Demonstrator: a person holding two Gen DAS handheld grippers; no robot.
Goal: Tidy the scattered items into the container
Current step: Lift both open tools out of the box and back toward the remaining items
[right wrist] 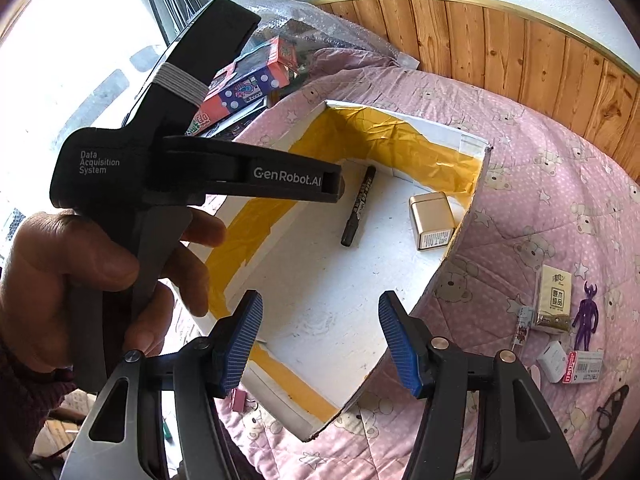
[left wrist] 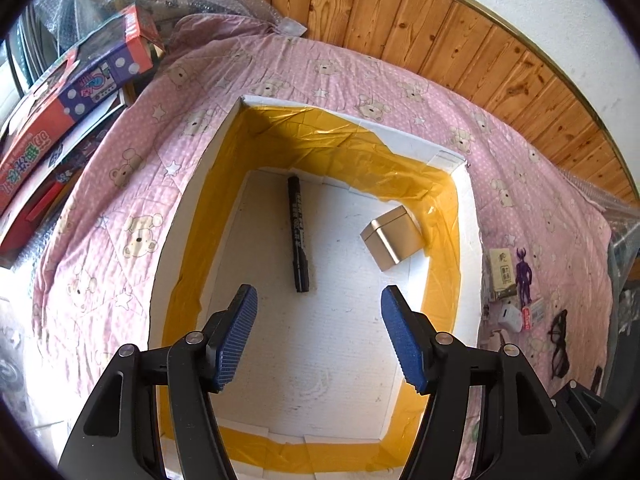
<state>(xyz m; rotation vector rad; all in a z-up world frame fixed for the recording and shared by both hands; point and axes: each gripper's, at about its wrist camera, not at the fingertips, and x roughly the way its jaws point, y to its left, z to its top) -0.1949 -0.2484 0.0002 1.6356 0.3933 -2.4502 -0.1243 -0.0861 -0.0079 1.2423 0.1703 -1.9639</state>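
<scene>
In box (left wrist: pixel 466 240), marker (left wrist: pixel 298 234) just ahead of left tool (left wrist: pixel 318 300); both tools' jaws apart, empty.

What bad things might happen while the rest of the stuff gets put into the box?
1. The tissue pack, purple figure and white plug lie packed together on the quilt, so the open right gripper might nudge one while grabbing another.
2. The glasses look fragile; squeezing could bend them.
3. The pink clip sits half hidden beside the box, easy to miss.
</scene>
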